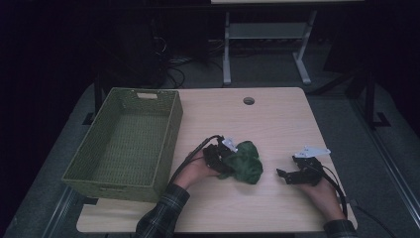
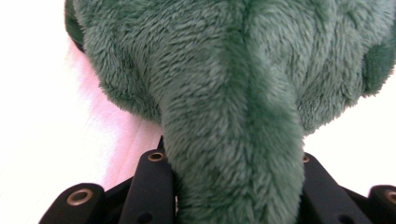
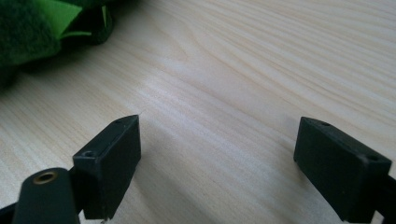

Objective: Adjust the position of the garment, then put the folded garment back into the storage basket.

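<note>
The green plush toy is soft cloth with a short, fuzzy, matt pile. Beside it, the bench is pale wood-grain laminate, smooth with a faint sheen. Each claw's jaws look like matt black plastic with small brass-coloured metal eyelets. Left of the toy, the olive basket is coarsely woven and rough.

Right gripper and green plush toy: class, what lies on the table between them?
Nothing: bare wooden table separates the right gripper from the green plush toy, seen in the high view.

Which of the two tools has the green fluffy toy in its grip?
The left tool: its jaws squeeze the green plush toy. The right tool stands open over bare table.
</note>
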A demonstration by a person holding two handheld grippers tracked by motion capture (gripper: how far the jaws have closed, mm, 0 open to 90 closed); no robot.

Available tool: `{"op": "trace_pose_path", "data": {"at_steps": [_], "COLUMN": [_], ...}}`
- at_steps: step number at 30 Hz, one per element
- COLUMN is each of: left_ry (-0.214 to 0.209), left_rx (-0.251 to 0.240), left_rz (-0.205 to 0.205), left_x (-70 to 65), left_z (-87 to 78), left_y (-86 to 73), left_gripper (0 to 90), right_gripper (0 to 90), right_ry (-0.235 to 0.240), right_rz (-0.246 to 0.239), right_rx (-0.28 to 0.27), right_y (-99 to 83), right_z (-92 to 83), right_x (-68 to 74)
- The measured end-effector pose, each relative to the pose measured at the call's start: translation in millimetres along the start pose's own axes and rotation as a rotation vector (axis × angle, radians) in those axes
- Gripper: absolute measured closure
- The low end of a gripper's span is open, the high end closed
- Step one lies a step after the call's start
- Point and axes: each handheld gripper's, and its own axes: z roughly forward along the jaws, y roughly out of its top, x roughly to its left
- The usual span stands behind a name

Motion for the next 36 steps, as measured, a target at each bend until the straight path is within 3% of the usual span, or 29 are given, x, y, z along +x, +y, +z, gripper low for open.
{"op": "trace_pose_path", "data": {"at_steps": [19, 28, 36], "left_ry": [0.085, 0.14, 0.184], "left_rx": [-0.042, -0.072, -0.089], "left_rz": [-0.053, -0.073, -0.107], "left_x": [-10.2, -3.2, 3.7], "left_z": [-74.4, -122.9, -155.9], "left_y": [11.4, 4.8, -6.8], "left_gripper": [67.8, 67.7, 67.7], "right_gripper": [14.5, 14.5, 14.3], "right_ry": [0.001, 0.001, 0.0], "right_rz": [0.005, 0.005, 0.006], "right_rx": [0.003, 0.003, 0.003], "right_y": [0.0, 0.0, 0.0], "right_z": [-0.1, -0.2, -0.1], "right_x": [0.4, 0.3, 0.4]}}
